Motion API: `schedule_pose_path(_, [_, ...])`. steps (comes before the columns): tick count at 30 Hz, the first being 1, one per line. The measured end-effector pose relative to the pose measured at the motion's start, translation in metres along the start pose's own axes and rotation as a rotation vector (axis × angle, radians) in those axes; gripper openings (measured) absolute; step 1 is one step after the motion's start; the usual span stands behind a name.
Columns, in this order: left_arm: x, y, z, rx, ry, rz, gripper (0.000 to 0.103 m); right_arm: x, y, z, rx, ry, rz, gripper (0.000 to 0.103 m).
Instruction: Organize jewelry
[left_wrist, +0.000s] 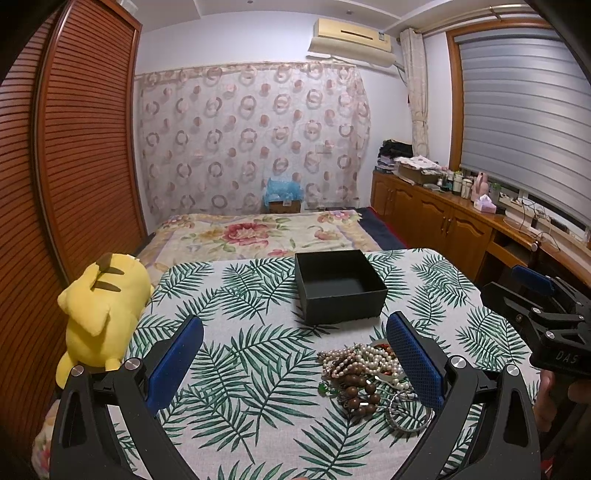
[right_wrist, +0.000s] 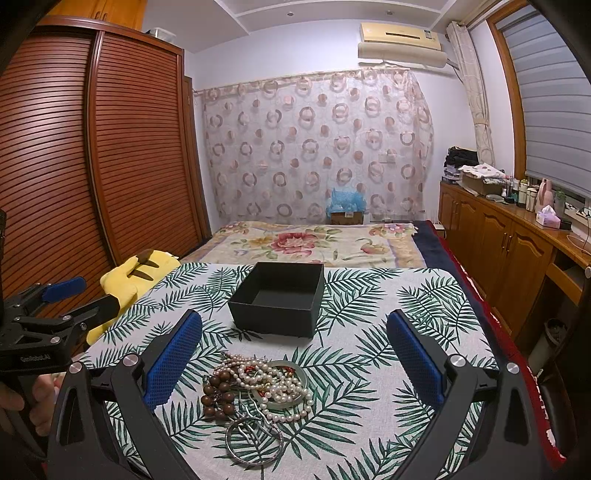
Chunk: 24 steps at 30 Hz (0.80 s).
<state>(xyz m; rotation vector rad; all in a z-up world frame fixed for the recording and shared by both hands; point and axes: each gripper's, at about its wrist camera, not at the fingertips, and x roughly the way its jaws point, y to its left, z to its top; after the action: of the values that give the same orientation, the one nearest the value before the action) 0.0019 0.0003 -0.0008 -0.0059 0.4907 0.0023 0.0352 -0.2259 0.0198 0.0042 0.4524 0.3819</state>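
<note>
A tangled jewelry pile lies on the leaf-print tablecloth: white pearl strands, brown wooden beads, a pale bangle and silver bangles. Behind it stands an open, empty black box. My left gripper is open above the table, the pile next to its right finger. Open as well, my right gripper hovers over the pile, nothing between its fingers. Each gripper shows at the edge of the other view, the right gripper and the left gripper.
A yellow plush toy rests at the table's left edge. Beyond the table is a bed with a floral blanket. A slatted wardrobe stands left, wooden cabinets right. A hand holds the left gripper's handle.
</note>
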Motion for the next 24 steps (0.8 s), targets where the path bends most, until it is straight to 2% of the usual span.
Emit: schedule_pose_path(24, [-0.0065,-0.0085,-0.0013,-0.002,-0.008,-0.003,0.096,0.0,0.0009,0.0007,-0.002,-0.002,0.001,0.101])
